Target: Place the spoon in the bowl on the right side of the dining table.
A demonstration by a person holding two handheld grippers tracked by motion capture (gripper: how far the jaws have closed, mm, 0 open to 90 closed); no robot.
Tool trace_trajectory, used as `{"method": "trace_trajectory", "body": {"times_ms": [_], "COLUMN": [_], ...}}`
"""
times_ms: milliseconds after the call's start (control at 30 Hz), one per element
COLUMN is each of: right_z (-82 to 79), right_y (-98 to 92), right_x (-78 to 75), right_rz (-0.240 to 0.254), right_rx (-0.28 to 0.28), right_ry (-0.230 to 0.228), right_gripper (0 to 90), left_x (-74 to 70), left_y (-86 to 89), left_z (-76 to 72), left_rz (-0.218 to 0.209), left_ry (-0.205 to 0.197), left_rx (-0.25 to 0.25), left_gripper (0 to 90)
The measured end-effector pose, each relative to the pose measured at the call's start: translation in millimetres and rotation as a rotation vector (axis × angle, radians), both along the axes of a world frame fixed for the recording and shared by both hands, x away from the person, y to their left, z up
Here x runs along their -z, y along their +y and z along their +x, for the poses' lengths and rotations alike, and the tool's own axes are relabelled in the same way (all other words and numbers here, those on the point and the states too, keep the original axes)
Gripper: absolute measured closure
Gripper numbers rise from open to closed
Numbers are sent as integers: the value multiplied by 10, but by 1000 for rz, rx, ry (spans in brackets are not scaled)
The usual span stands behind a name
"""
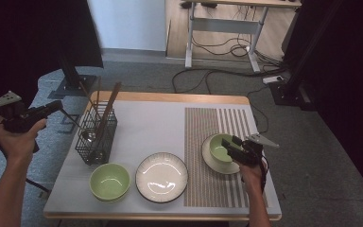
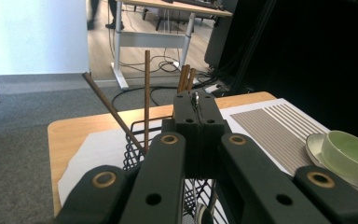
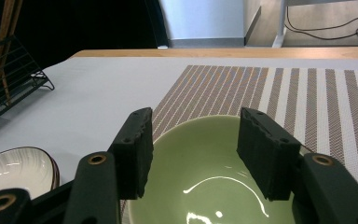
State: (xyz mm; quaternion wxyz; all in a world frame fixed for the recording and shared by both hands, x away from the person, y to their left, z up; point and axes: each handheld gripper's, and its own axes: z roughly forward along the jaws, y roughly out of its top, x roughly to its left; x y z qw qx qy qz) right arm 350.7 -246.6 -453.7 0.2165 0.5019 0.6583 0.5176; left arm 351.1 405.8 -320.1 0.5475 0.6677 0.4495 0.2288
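Your wooden table [image 1: 170, 97] is covered by a white mat [image 1: 146, 127], and a striped placemat [image 1: 217, 125] lies over its right part. On the white mat you have a black wire basket [image 1: 96, 137] at the left, a green bowl [image 1: 109, 182] and a white ribbed plate [image 1: 162, 177] just beside it. On the striped placemat a saucer [image 1: 211, 163] carries another green bowl [image 1: 220, 147].

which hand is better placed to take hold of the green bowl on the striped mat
Right. The right gripper hangs open over the green bowl on its plate; the left gripper is shut, off past the wire basket.
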Motion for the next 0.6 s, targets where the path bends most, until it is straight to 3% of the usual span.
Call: {"method": "trace_trajectory", "body": {"times_ms": [333, 600], "right_z": [-5, -8], "right_y": [16, 49], "right_x": [-8, -24], "right_rz": [3, 5], "right_rx": [-10, -30], "right_ry": [-3, -8], "right_gripper": [454, 456], "left_x": [-119, -119], "left_y": [-135, -275], "left_z": [-46, -26], "left_rz": [6, 13], "left_ry": [-16, -18], "left_rx": [45, 74], "left_gripper": [898, 898]}}
